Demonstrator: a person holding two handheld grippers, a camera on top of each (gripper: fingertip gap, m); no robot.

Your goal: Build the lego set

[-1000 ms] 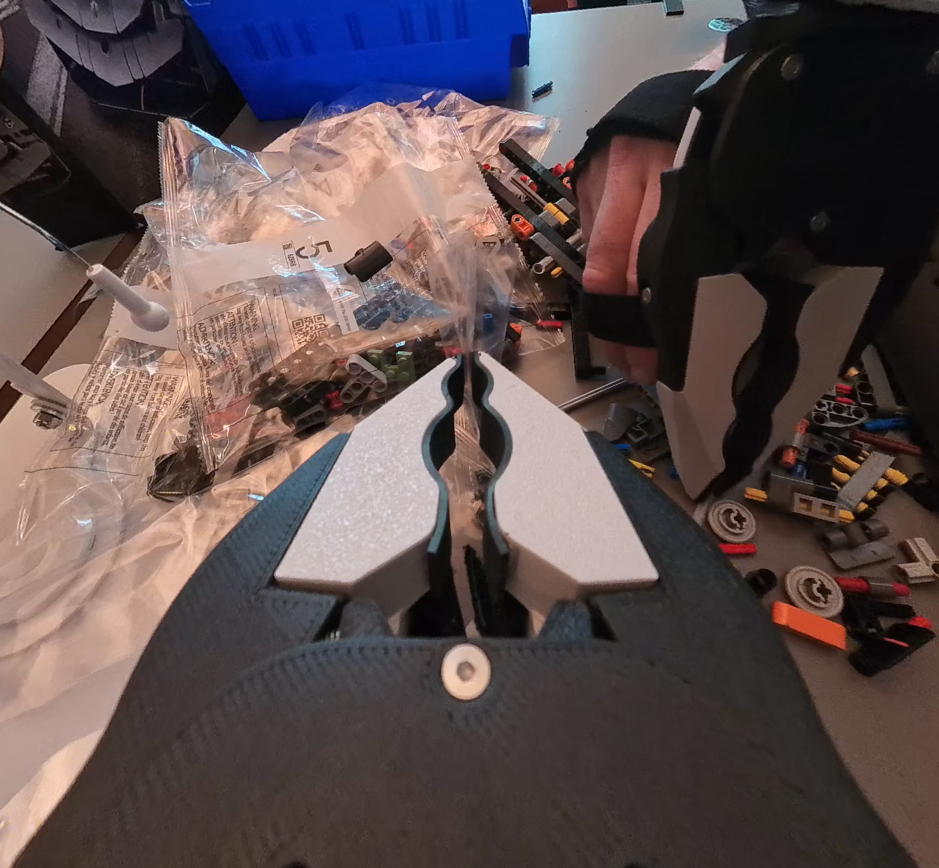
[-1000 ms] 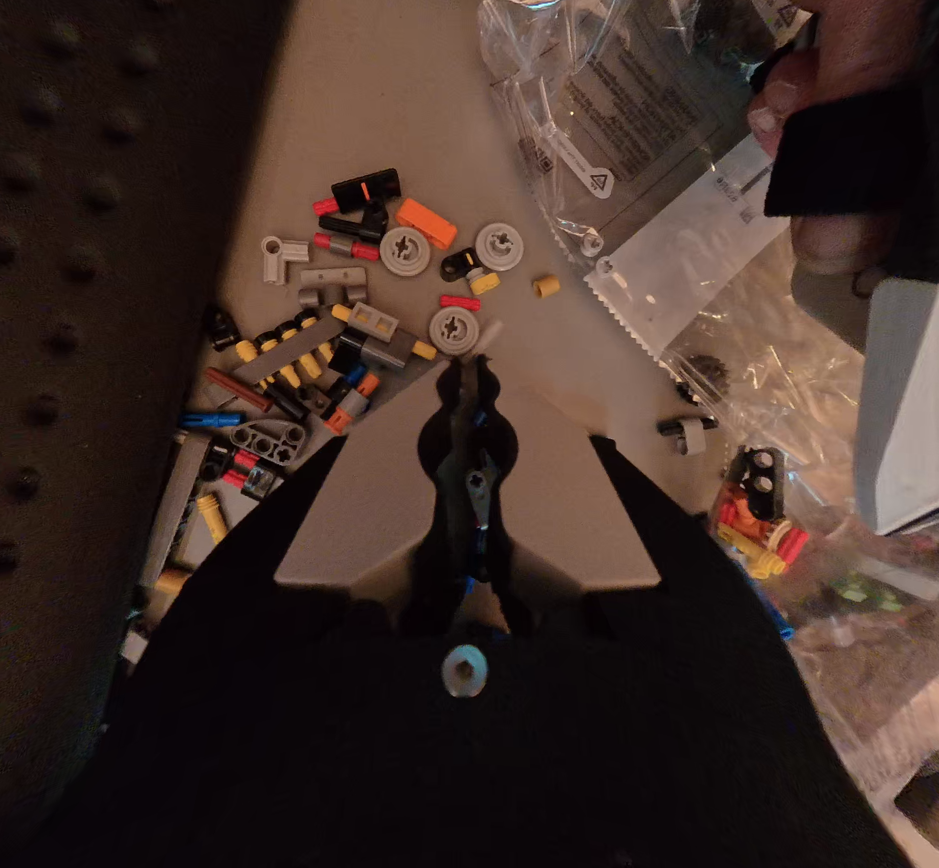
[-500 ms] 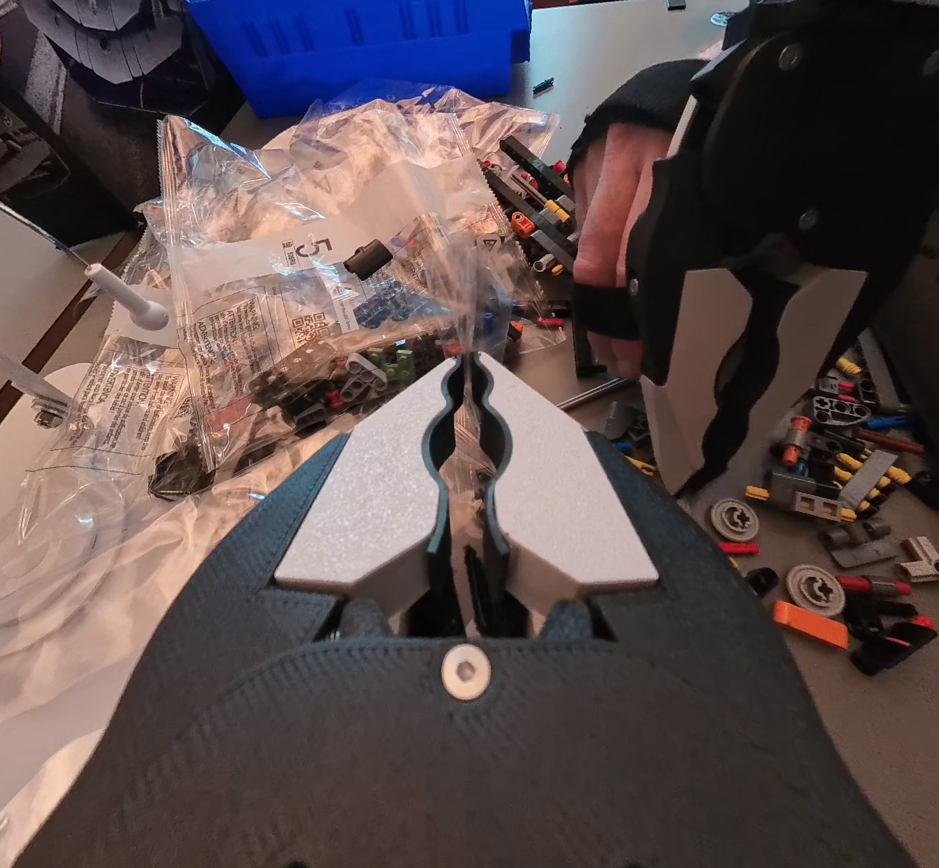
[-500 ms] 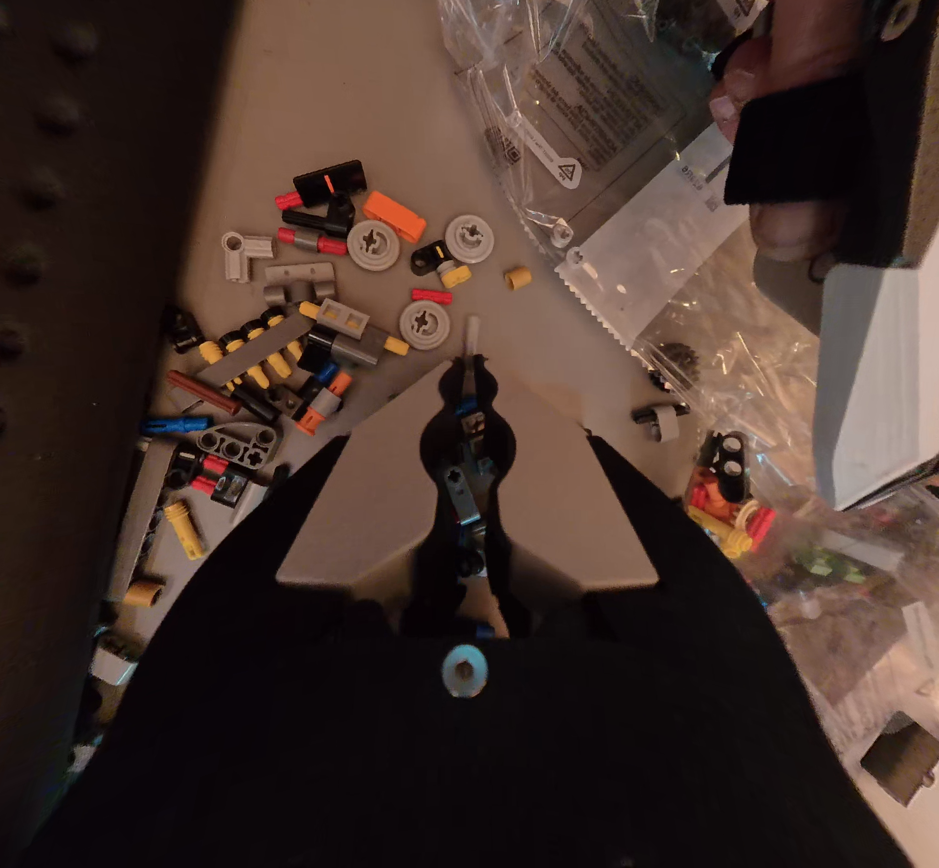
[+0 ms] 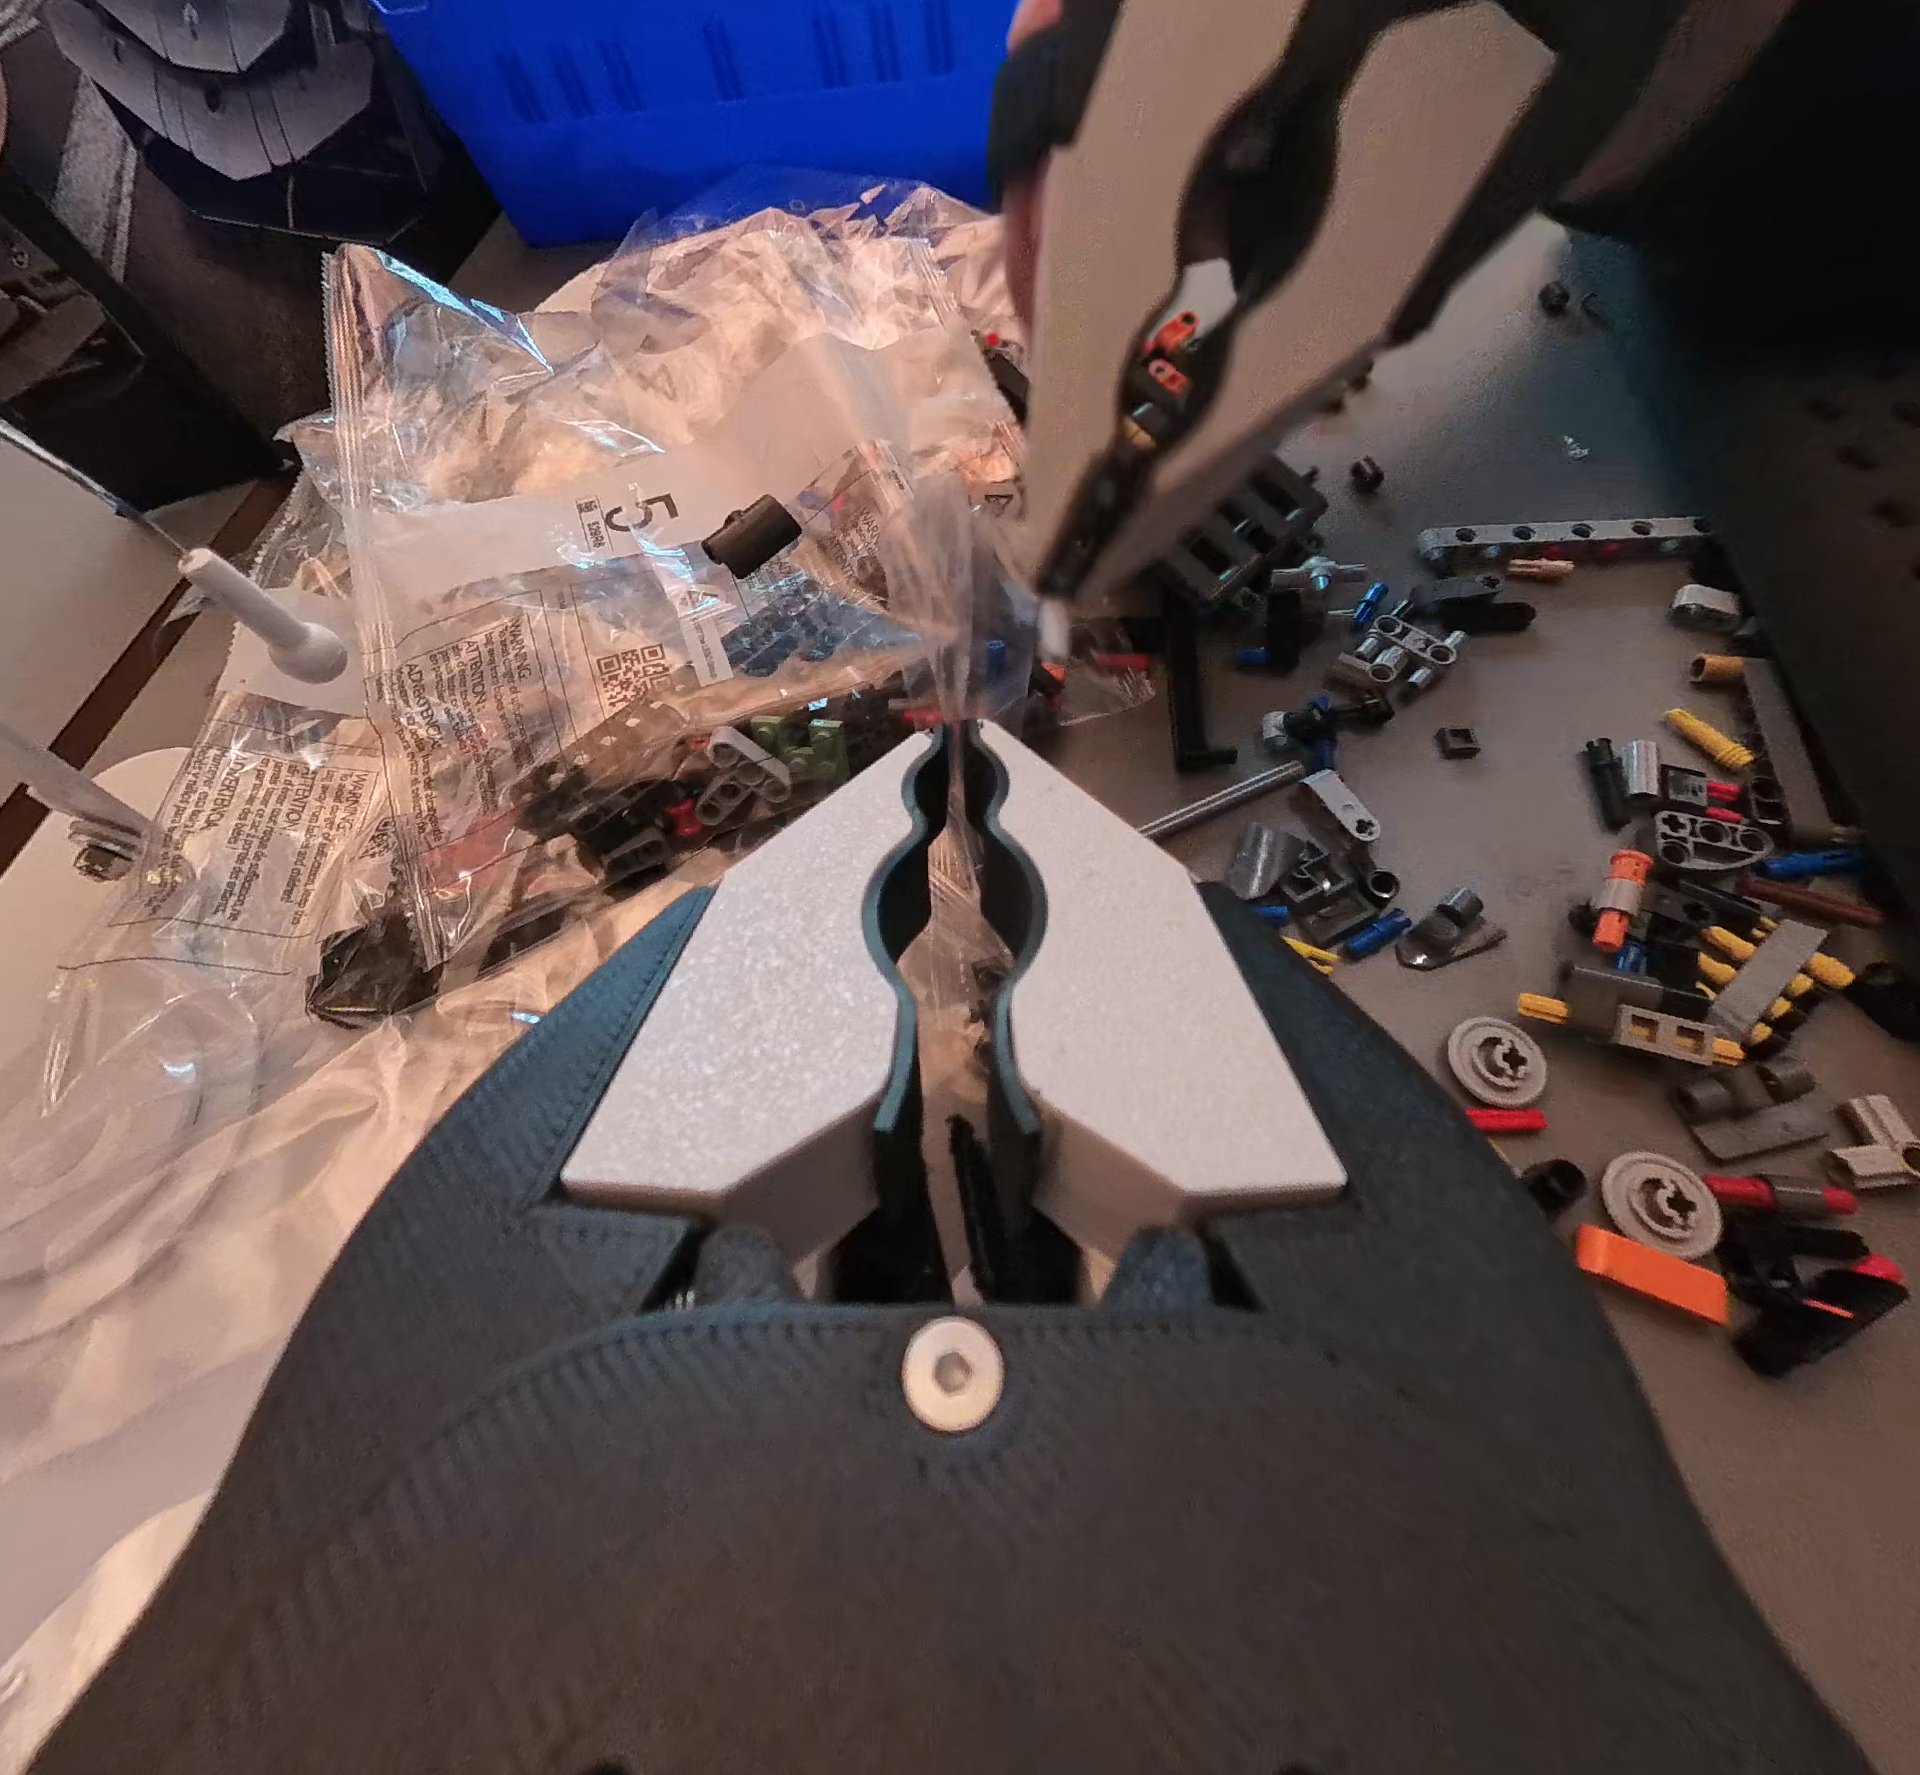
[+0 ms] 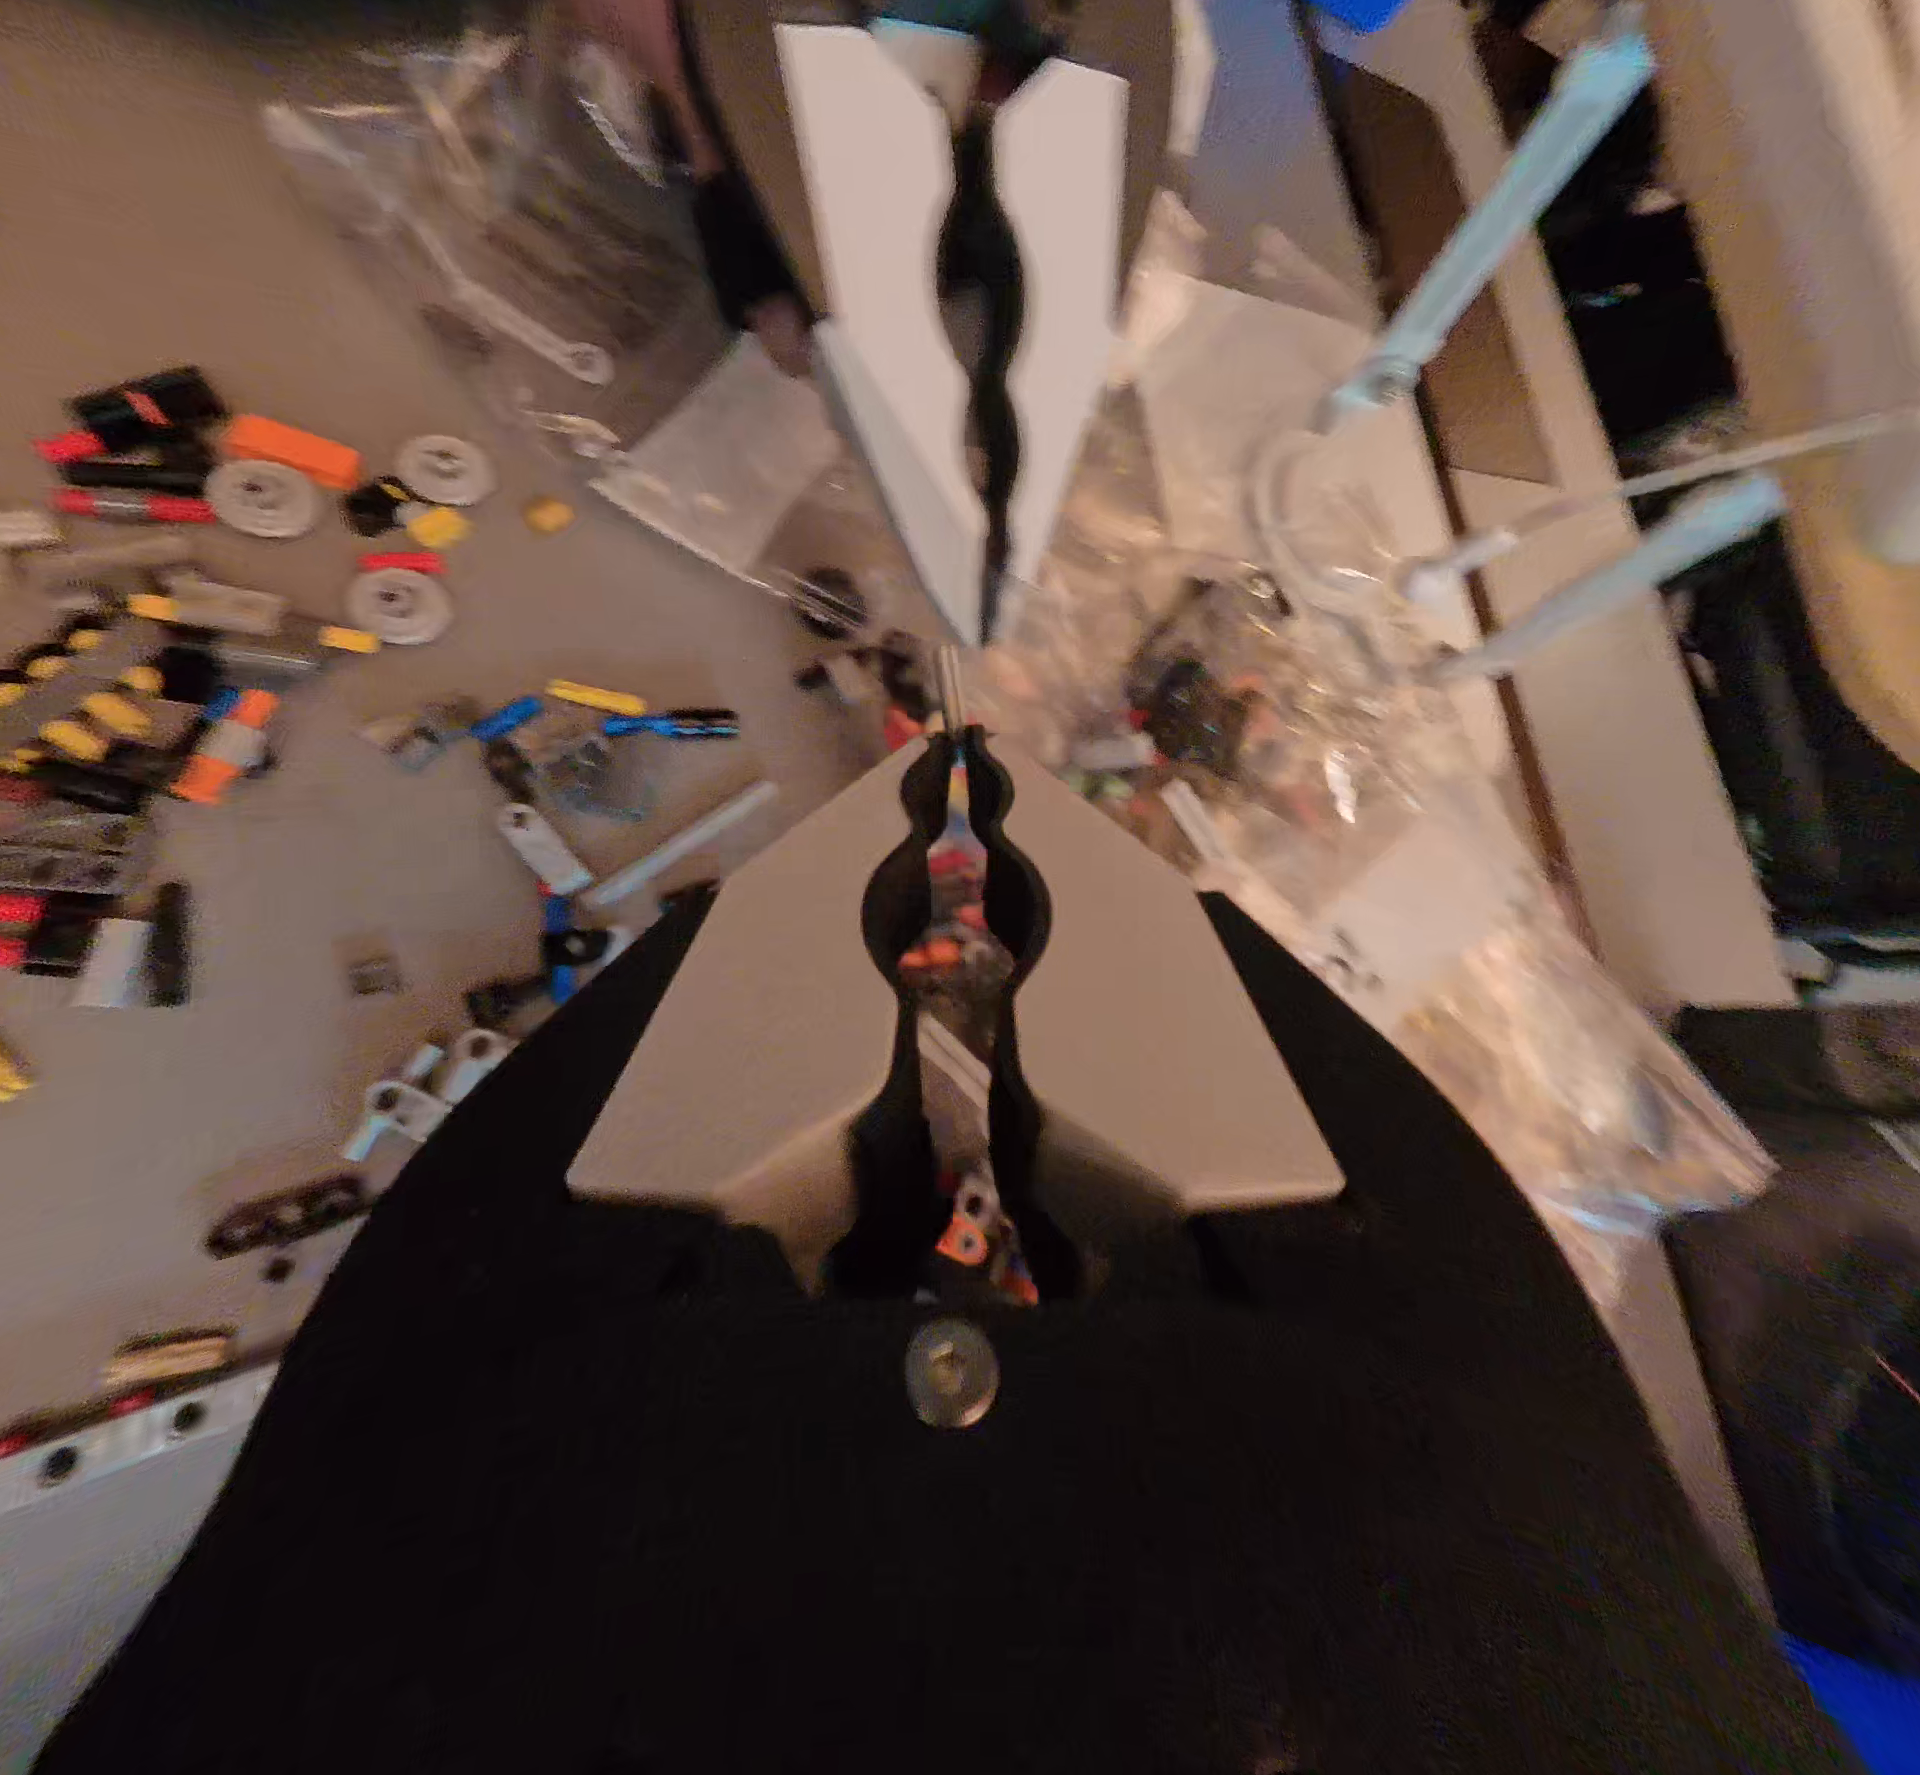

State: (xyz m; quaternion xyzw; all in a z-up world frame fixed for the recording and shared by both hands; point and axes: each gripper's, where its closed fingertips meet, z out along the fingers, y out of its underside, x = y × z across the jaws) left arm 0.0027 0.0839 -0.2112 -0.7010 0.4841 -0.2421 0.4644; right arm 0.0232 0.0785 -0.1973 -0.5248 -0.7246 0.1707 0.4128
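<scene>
Now your left gripper (image 5: 954,738) pinches the clear bag (image 5: 665,603) above the counter (image 5: 1455,437); your right gripper (image 6: 954,749), jaws pressed on a small pin (image 6: 948,691), points tip-first toward it.

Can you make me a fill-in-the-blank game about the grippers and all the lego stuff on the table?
1. The left hand-held gripper is shut on a clear plastic ____.
2. Behind the pile of bags stands a big bin coloured ____.
3. The flat lego piece lying beside the grey wheel is coloured ____.
4. The right hand-held gripper holds a thin ____ pin at its tip.

Missing words: bag; blue; orange; white
</scene>
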